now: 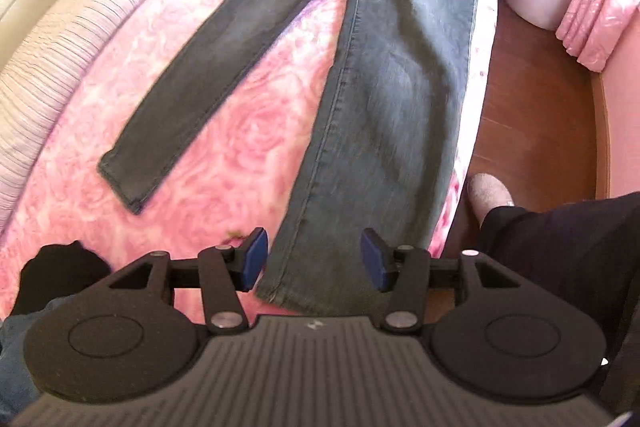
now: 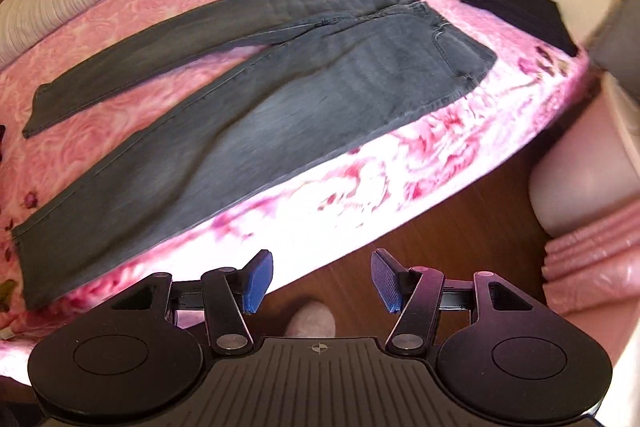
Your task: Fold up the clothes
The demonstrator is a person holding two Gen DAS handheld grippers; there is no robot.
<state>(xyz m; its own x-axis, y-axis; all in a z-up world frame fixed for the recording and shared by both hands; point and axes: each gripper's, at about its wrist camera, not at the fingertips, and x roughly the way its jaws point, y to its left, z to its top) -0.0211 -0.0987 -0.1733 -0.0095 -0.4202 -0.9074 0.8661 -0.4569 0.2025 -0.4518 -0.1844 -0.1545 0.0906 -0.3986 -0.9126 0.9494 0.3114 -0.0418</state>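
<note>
Jeans spread flat on the bed

Jeans (image 1: 384, 75) lie unfolded on the pink floral bed (image 1: 248, 131), legs splayed apart. Left claw (image 1: 315, 263) hovers over one leg's hem, fingers apart, holding nothing. Right claw (image 2: 322, 281) hangs above the wooden floor (image 2: 420, 219), also spread wide.

The left hand-held gripper (image 1: 314, 259) is hovering with its blue-padded fingers (image 1: 254, 259) spread wide, gripping nothing. The right hand-held gripper (image 2: 322, 281) is likewise gaping, its pads (image 2: 258, 281) well apart and empty. The person's slippered foot (image 2: 312, 319) is standing below it.
</note>
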